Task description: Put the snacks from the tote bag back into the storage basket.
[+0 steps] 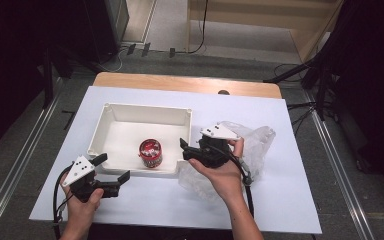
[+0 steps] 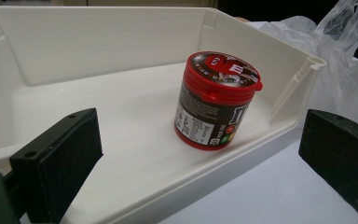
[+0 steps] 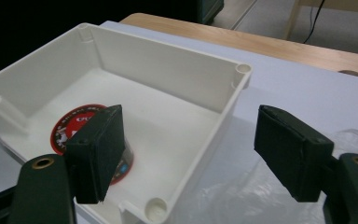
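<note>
Now, left gripper [image 1: 114,168] jaws apart at bin's [image 1: 111,112] near wall; can [image 1: 150,153] upright inside, just beyond and rightward. Right gripper [image 1: 183,149] jaws apart, empty, over bin's right rim above bag [image 1: 252,145]; nearer the can.

Grey floor [image 1: 180,60]; black curtains [image 1: 10,60]; wooden table [image 1: 180,82]
</note>
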Available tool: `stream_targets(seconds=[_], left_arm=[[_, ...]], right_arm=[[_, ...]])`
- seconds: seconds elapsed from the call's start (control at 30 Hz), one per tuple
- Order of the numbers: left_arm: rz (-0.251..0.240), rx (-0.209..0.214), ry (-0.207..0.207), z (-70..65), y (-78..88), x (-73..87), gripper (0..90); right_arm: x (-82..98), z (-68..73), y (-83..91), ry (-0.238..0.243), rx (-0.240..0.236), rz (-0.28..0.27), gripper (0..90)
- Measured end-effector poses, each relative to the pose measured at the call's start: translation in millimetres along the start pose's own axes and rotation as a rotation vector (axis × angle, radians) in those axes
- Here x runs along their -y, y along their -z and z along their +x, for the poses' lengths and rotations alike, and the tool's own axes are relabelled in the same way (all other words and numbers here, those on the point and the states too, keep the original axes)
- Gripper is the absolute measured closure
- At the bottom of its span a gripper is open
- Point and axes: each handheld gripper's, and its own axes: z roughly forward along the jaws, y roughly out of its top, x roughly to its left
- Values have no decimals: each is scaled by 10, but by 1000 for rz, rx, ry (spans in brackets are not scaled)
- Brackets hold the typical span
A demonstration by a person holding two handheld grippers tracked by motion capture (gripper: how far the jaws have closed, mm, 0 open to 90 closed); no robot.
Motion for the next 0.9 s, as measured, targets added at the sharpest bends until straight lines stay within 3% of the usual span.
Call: stream_targets(seconds=[0.9], left_arm=[[4,-12,7,22,0,10,0]], right_arm=[[427,-718,463,-86,128,-5,253]])
